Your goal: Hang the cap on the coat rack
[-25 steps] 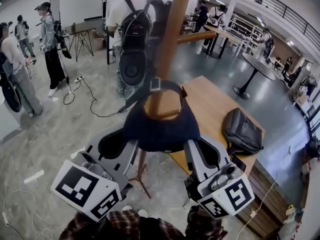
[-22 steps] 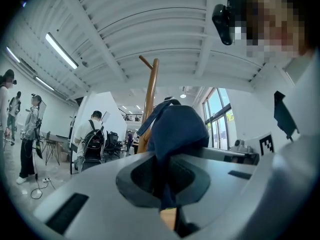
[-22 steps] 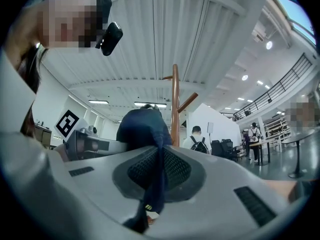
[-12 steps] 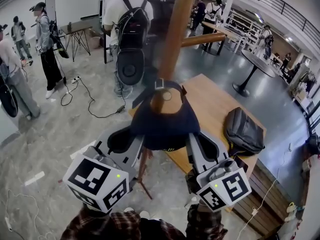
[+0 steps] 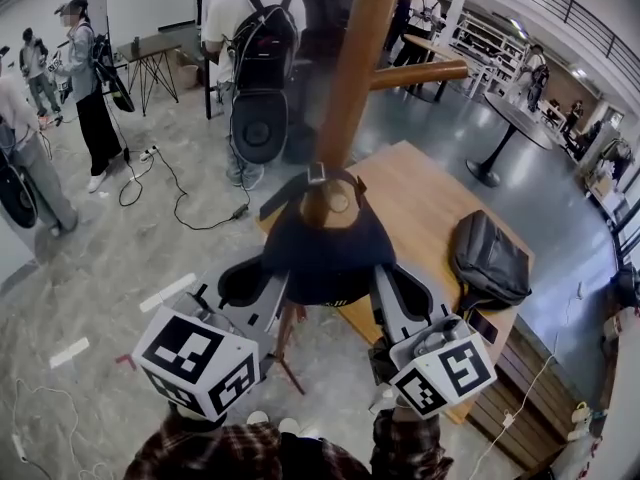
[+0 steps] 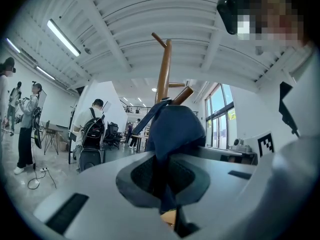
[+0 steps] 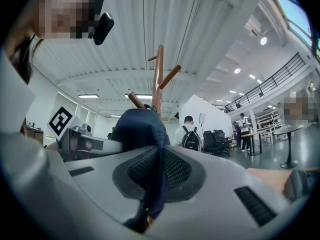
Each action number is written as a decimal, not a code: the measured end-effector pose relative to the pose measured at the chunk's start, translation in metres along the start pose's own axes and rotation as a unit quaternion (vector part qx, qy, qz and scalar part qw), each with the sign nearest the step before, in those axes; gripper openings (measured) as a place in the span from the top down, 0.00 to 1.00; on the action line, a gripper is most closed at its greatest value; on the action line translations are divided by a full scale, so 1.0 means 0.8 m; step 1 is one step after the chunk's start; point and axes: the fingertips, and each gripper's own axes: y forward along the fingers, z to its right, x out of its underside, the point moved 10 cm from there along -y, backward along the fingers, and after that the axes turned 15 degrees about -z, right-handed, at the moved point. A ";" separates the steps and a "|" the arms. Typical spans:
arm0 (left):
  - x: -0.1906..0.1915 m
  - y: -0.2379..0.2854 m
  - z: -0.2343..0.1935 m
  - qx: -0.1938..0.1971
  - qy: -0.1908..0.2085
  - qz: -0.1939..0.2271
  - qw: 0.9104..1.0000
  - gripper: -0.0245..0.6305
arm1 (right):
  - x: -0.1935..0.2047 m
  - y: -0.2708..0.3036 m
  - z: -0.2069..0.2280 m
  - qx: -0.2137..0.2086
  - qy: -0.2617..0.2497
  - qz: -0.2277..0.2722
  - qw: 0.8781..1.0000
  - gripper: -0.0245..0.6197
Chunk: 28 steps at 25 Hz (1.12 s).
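Observation:
Both grippers hold a dark navy cap up against the brown wooden coat rack pole. My left gripper is shut on the cap's left edge and my right gripper on its right edge. The cap's back strap and buckle loop around the end of a low peg. Another peg juts right, higher up. In the left gripper view the cap fabric is pinched in the left gripper below the rack. The right gripper view shows the cap clamped in the right gripper, rack behind.
A wooden table with a dark backpack stands just right of the rack. The rack's legs spread on the floor between my grippers. People stand behind and to the left, cables cross the floor, and a round table is at right.
Both grippers have drawn closer together and slightly nearer the pole with the cap still in them. The strap loop now sits a little more over the low peg's end.

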 end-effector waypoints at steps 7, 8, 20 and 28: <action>0.008 0.011 0.002 0.017 -0.014 0.004 1.000 0.93 | 0.006 0.003 0.009 0.014 0.002 0.000 1.000 0.93; 0.009 0.013 0.002 0.021 -0.017 0.004 1.000 0.93 | 0.007 0.004 0.010 0.017 0.000 -0.002 1.000 0.93; 0.025 0.034 -0.012 0.023 -0.046 0.028 0.998 0.93 | 0.023 0.025 0.014 0.020 -0.012 -0.016 1.000 0.93; 0.029 0.033 -0.016 0.035 -0.056 0.050 0.997 0.93 | 0.027 0.026 0.016 0.007 0.008 0.010 1.000 0.93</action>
